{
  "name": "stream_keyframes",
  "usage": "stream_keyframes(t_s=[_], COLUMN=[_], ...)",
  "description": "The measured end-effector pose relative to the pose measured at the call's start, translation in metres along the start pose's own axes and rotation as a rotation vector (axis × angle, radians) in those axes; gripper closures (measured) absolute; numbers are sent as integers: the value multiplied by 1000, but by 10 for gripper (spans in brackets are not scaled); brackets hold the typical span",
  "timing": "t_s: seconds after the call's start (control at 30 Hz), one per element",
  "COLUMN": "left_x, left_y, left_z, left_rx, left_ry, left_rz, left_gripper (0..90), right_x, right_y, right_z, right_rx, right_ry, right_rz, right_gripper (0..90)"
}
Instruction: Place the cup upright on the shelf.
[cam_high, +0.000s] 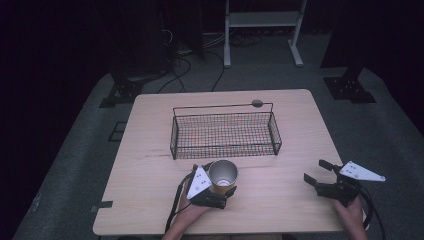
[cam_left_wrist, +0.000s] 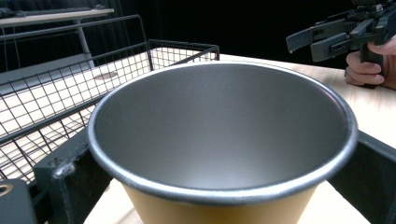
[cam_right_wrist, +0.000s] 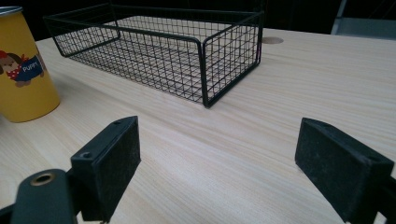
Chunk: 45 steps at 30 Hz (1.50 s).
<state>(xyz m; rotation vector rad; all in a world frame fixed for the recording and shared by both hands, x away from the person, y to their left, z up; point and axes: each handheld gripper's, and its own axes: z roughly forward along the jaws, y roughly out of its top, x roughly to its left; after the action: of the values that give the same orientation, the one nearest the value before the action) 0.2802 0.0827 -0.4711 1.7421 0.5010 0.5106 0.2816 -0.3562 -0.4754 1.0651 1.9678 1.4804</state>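
Observation:
A yellow cup (cam_high: 223, 174) with a metal-grey inside and a cartoon puppy print stands upright on the wooden table, just in front of the wire basket (cam_high: 223, 150). My left gripper (cam_high: 220, 182) is shut on the cup, one black jaw on each side of its rim. In the left gripper view the cup (cam_left_wrist: 219, 135) sits right between the jaws of that gripper (cam_left_wrist: 215, 191). My right gripper (cam_high: 315, 172) is open and holds nothing, low over the table's right front. Its own view has the gripper (cam_right_wrist: 219, 154) with jaws wide apart, and the cup (cam_right_wrist: 25, 70) at far left.
The black wire basket (cam_right_wrist: 205, 51) is empty and lies in the middle of the table (cam_high: 280, 200). Bare wood lies between the two grippers. In the left gripper view the basket (cam_left_wrist: 51, 98) is at left and the right gripper (cam_left_wrist: 322, 39) at upper right.

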Motion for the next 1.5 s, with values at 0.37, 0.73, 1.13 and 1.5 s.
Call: stream_keyframes(t_s=[0.37, 0.73, 1.13, 1.5], left_x=[3, 2, 7, 20], left_y=[1, 14, 37, 66], left_z=[4, 7, 14, 17], left_rx=[9, 14, 0, -22], left_ry=[-12, -43, -80, -99], left_rz=[7, 17, 48, 69], left_gripper=[126, 133, 135, 135], right_x=[0, 0, 0, -1], right_y=[0, 0, 0, 0], right_z=[0, 0, -1, -1], right_rx=[-2, -3, -6, -6], right_ry=[1, 1, 3, 2], right_rz=[-1, 1, 0, 4], right_gripper=[132, 131, 131, 131])
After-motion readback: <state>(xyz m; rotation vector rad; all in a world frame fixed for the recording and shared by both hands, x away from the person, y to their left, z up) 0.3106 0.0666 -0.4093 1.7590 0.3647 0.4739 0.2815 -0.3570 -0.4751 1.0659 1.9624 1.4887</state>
